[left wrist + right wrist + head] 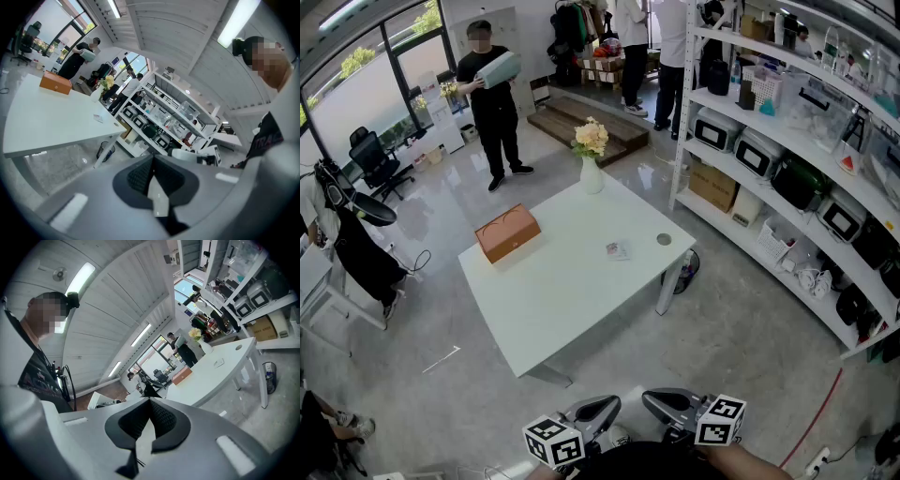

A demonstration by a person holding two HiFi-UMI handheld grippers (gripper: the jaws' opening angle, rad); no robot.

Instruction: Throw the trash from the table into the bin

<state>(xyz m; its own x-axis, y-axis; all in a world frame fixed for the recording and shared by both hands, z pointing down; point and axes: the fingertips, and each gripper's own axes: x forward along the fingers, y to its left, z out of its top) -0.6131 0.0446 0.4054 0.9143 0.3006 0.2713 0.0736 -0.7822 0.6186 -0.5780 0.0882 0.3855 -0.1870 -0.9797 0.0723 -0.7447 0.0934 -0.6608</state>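
While the person stands back from the white surface (572, 309), both tools are held low and close together, well apart from it. The left tool (607, 407) and the right tool (654, 401) each have their jaws pressed together with nothing between them. The trash, a small flat wrapper (618, 249), lies on the surface near its right edge. The dark bin (686, 267) stands on the floor beside that corner's leg. A brown box (507, 232) and a vase of flowers (592, 173) also sit on the surface.
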